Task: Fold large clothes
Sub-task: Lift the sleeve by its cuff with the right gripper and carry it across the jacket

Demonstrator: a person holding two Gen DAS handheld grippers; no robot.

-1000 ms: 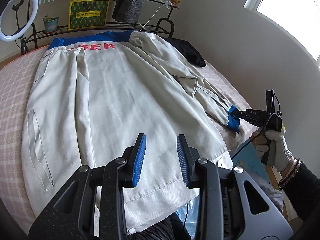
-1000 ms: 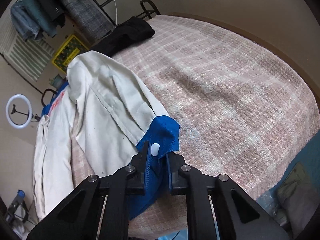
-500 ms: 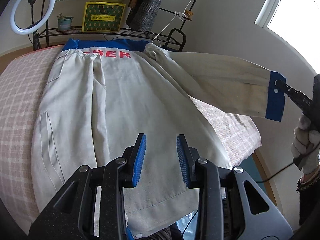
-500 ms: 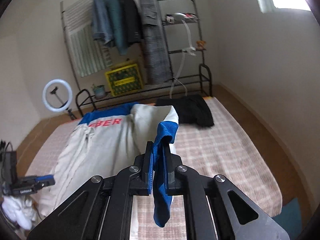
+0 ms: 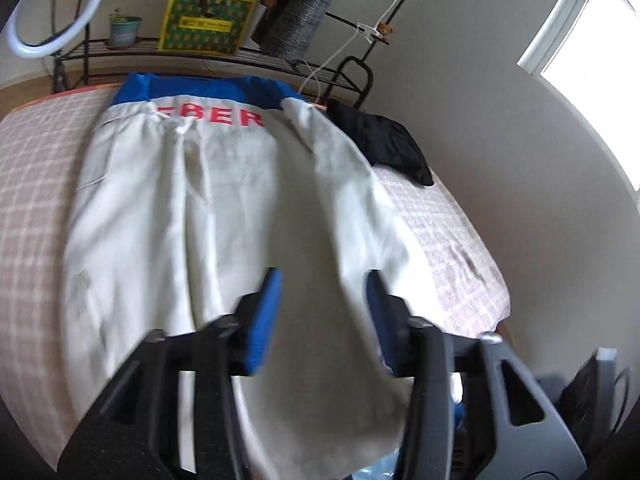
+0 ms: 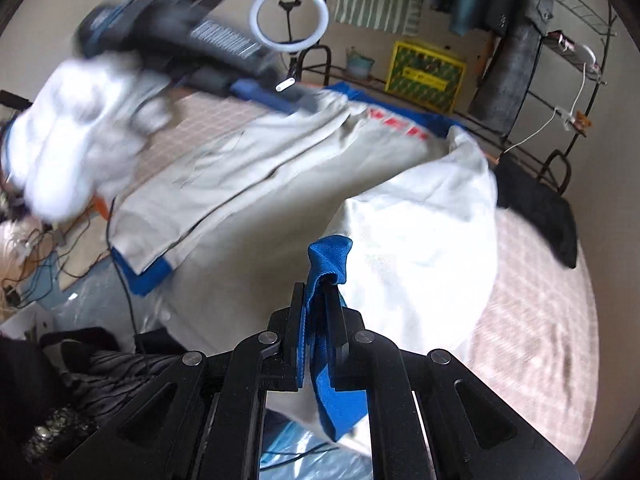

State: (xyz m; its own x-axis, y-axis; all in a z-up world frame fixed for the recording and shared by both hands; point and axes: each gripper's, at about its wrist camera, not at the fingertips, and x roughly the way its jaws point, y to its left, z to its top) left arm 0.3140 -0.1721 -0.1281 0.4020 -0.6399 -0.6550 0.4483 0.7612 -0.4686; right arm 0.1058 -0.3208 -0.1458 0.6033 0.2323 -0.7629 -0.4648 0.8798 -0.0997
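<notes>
A large cream jacket (image 5: pixel 208 208) with a blue collar and red letters lies spread back-up on the bed. Its right sleeve (image 5: pixel 328 320) now drapes down the jacket's middle, between the fingers of my left gripper (image 5: pixel 320 312), which is open and holds nothing. My right gripper (image 6: pixel 318 300) is shut on the sleeve's blue cuff (image 6: pixel 330 256) and holds it above the jacket's hem, near the bed's front edge. The left gripper and its gloved hand (image 6: pixel 80 140) show blurred at the upper left of the right wrist view.
The bed (image 5: pixel 448 232) has a pink plaid cover. A black garment (image 5: pixel 384 144) lies at its far right corner. Behind stand a metal rack with hanging clothes, a yellow box (image 5: pixel 204 20), a potted plant and a ring light (image 5: pixel 52 4). Cables and bags lie on the floor (image 6: pixel 60 280).
My right gripper has carried the cuff from out at the right across over the jacket, folding the sleeve onto the back. The left gripper has opened wider and moved forward.
</notes>
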